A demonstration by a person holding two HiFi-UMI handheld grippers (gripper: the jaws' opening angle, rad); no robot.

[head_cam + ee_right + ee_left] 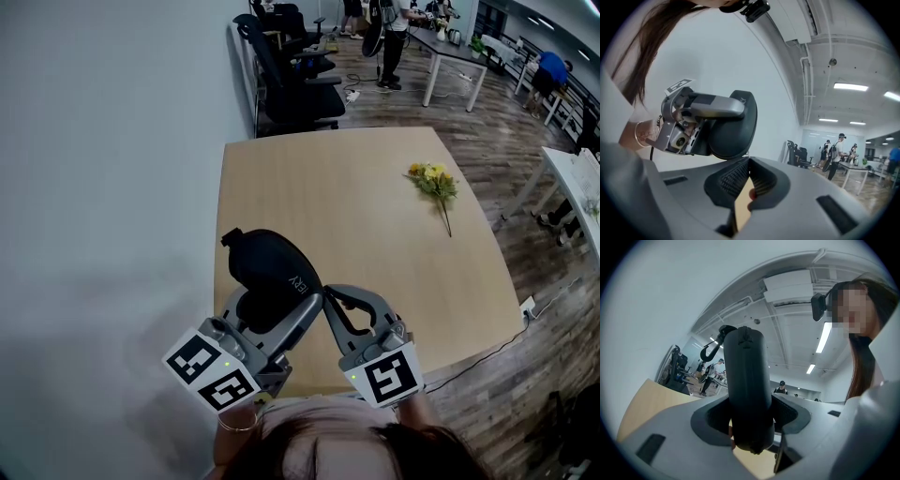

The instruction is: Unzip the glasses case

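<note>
The black glasses case (pixel 272 272) hangs above the wooden table's near-left corner, and my left gripper (pixel 272 314) is shut on its lower part. In the left gripper view the case (pixel 747 380) stands upright between the jaws, zipper seam facing the camera, with a hook (pixel 712 350) at its top. My right gripper (pixel 326 300) sits just right of it, tips together at the case's lower right edge. In the right gripper view these jaws (pixel 749 164) meet right under the case (pixel 733 136). No zipper pull shows between them.
The wooden table (pixel 356 216) carries a sprig of yellow flowers (pixel 433 183) at its far right. Black office chairs (pixel 291 75) stand behind the table's far edge. People stand by a white table (pixel 455 52) farther back. A white wall runs along the left.
</note>
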